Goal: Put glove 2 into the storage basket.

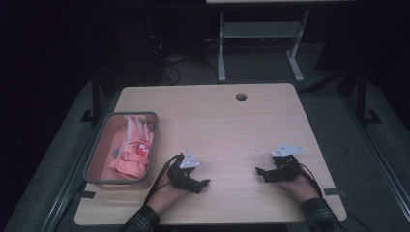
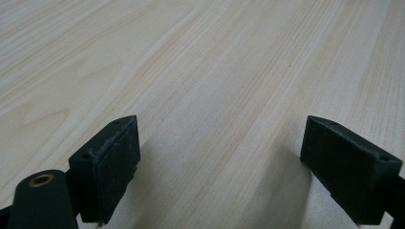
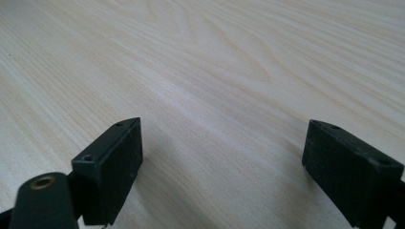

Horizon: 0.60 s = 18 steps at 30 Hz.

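Pink gloves point(image 1: 131, 152) lie in a grey bin point(image 1: 96, 151) at the table's left. My left gripper point(image 1: 204, 184) rests low on the wood just right of the bin, pointing toward the middle. In the left gripper view its jaws stand wide apart around my left gripper point(image 2: 220, 157), with bare wood between them. My right gripper point(image 1: 259, 173) sits near the front right, pointing left. In the right gripper view my right gripper point(image 3: 223, 162) is open too, with nothing in it.
The wooden table point(image 1: 227, 125) has a round cable hole point(image 1: 241, 96) at the back centre. A white desk frame point(image 1: 261, 38) stands on the floor beyond. Black posts flank the table on both sides.
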Each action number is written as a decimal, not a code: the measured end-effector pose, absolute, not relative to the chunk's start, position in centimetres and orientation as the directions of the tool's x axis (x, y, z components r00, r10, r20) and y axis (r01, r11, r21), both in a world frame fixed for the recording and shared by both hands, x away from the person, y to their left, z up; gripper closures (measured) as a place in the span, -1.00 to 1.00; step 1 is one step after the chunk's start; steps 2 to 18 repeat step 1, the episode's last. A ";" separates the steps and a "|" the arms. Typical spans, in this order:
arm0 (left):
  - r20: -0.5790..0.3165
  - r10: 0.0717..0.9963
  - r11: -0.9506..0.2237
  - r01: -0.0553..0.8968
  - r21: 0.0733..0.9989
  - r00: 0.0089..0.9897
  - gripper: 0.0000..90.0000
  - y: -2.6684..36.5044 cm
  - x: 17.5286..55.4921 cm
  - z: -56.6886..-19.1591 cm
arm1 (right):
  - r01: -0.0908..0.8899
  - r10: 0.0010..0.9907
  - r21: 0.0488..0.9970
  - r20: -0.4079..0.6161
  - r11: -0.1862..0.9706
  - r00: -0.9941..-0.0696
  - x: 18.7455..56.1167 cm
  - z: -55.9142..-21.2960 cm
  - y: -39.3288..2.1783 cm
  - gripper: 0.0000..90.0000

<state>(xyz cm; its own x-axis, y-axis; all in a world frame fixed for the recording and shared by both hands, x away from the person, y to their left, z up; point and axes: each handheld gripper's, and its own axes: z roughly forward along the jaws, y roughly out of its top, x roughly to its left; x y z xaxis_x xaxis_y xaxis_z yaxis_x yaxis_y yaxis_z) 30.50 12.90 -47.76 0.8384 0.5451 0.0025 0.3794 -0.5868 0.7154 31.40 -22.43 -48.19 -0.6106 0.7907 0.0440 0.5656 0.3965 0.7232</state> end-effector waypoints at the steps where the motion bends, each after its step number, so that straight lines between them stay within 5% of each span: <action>1: 0.003 0.545 -0.587 0.379 0.716 0.839 -0.72 12.9 30.5 -47.8 | 0.563 0.790 0.725 0.041 0.398 -0.611 31.4 -48.2 -22.4 -0.70; 18: 0.003 0.545 -0.587 0.379 0.716 0.839 -0.72 12.9 30.5 -47.8 | 0.563 0.790 0.725 0.041 0.398 -0.611 31.4 -48.2 -22.4 -0.70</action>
